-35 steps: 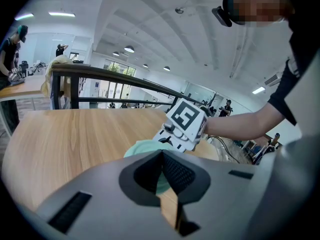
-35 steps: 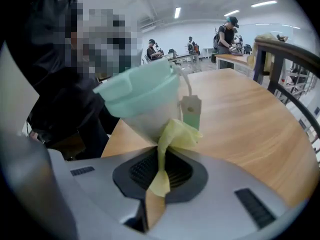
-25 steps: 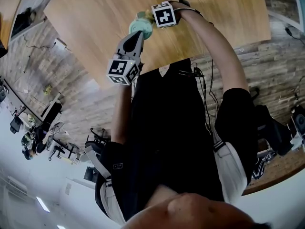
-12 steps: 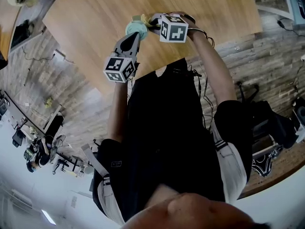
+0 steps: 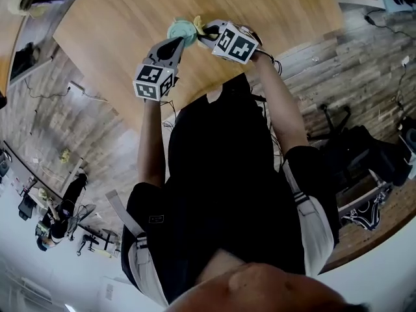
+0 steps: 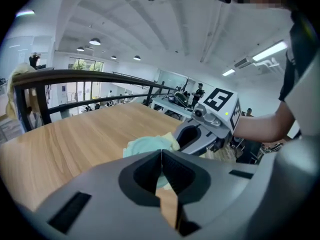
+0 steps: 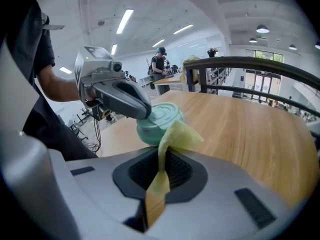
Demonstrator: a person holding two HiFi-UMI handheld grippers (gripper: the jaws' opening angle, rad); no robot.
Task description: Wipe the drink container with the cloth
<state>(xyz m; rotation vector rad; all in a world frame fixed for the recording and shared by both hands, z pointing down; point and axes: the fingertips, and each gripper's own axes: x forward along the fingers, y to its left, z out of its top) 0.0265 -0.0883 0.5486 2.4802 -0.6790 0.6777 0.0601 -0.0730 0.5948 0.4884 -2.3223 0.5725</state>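
Container (image 7: 159,119), mint green with a round lid, stands on the bench (image 5: 117,18) near its front edge, with both grippers on it.

Left gripper (image 6: 161,156): jaws clenched together with nothing seen between them. The container (image 6: 147,146) sits just past their tip. From the right gripper view, the left gripper's (image 7: 142,109) tip lies on the container's lid at its left rim; whether it pinches any part of the lid can't be told.

Right gripper (image 7: 162,159): jaws clamped on the yellow cloth (image 7: 175,134). The cloth stands up out of the jaws and folds against the container's near side, touching it just under the lid.

In the head view the cloth (image 5: 197,25) shows at the container's (image 5: 181,31) right, with the right gripper (image 5: 207,34) just right of the container and the left gripper (image 5: 175,43) just in front of it.

Writing: only black-and-white square markers on the gripper cubes. The raised relief on the lid is too blurred to read.

Against a second ago: the right gripper has swung from the container's far right round to its right side, and its cube now tilts. The left gripper stays at the container's near side. The cloth has shifted from the container's far side to its right.
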